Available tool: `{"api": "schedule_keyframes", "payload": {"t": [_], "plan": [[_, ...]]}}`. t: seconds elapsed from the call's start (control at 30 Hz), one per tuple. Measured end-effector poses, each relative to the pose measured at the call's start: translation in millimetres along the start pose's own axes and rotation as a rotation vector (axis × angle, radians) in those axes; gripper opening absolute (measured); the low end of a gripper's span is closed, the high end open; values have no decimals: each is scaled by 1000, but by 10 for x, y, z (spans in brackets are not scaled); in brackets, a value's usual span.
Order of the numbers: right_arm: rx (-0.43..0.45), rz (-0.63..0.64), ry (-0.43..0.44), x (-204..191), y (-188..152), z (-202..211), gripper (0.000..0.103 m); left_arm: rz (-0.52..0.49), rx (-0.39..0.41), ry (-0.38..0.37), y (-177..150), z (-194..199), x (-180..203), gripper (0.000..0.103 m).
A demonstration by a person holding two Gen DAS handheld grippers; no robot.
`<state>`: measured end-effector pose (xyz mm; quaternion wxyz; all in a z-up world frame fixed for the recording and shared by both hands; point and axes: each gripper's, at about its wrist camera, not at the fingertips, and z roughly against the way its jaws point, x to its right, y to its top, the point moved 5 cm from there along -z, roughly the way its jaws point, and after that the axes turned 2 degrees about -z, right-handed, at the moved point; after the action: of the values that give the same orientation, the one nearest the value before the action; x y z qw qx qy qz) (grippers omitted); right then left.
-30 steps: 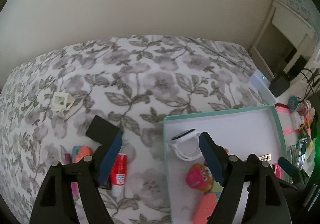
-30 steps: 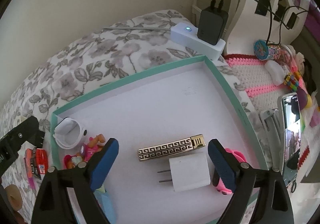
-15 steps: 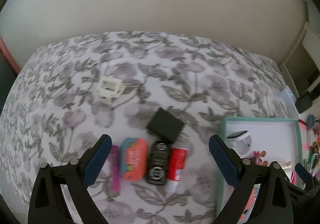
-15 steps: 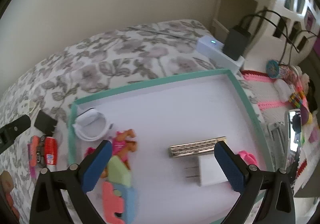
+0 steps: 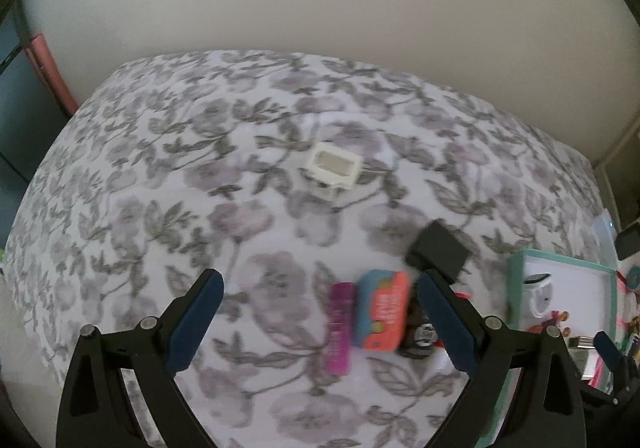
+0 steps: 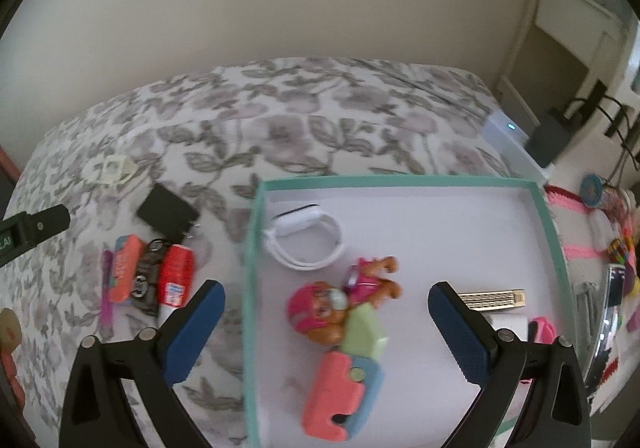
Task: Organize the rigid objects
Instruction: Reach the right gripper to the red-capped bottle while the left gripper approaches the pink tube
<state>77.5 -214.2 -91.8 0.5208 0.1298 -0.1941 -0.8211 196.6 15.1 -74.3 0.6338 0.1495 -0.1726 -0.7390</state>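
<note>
My left gripper (image 5: 320, 316) hangs open and empty over the floral bedspread. Just right of its middle lie a purple stick (image 5: 339, 330), an orange and blue case (image 5: 382, 310), a black round item (image 5: 416, 330) and a black block (image 5: 438, 252); a white frame piece (image 5: 334, 164) lies farther off. My right gripper (image 6: 326, 328) stands open, empty, above the teal-rimmed box (image 6: 250, 272). Inside the box are a white wristband (image 6: 306, 244), a pink puppy toy (image 6: 340, 304), a pink-and-blue toy (image 6: 340, 392), a gold patterned bar (image 6: 494, 298) and a white plug (image 6: 510, 324).
A red and white tube (image 6: 176, 276) lies with the row of items left of the box. A white power strip (image 6: 506, 132) with a black adapter sits at the bed's far right corner. Trinkets and a phone (image 6: 610, 308) crowd the right edge on pink crochet.
Both grippers slid left across the bed. The left one left the box, widened its jaws and now looks at the loose items. The right one moved from the plug toward the puppy toy.
</note>
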Motion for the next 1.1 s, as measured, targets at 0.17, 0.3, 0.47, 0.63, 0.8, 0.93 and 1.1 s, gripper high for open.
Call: {"api": "schedule_keyframes", "payload": {"t": [0.17, 0.3, 0.47, 0.63, 0.8, 0.93, 1.1], "plan": [[-1, 8, 51, -214, 3, 20, 103, 39, -19, 54, -31, -51, -291, 98], [-6, 10, 122, -411, -3, 34, 103, 69, -42, 60, -56, -120, -428, 98], [1, 62, 177, -698, -26, 40, 103, 71, -71, 43, -95, -228, -420, 98], [-17, 104, 212, -863, -83, -36, 93, 59, -123, 15, -162, -406, -341, 98], [-52, 125, 212, -930, -144, -166, 80, 51, -171, -12, -226, -568, -286, 98], [-75, 123, 219, -942, -164, -243, 76, 36, -192, -25, -246, -654, -239, 98], [-90, 134, 212, -971, -185, -303, 76, 5, -219, -38, -277, -766, -146, 98]]}}
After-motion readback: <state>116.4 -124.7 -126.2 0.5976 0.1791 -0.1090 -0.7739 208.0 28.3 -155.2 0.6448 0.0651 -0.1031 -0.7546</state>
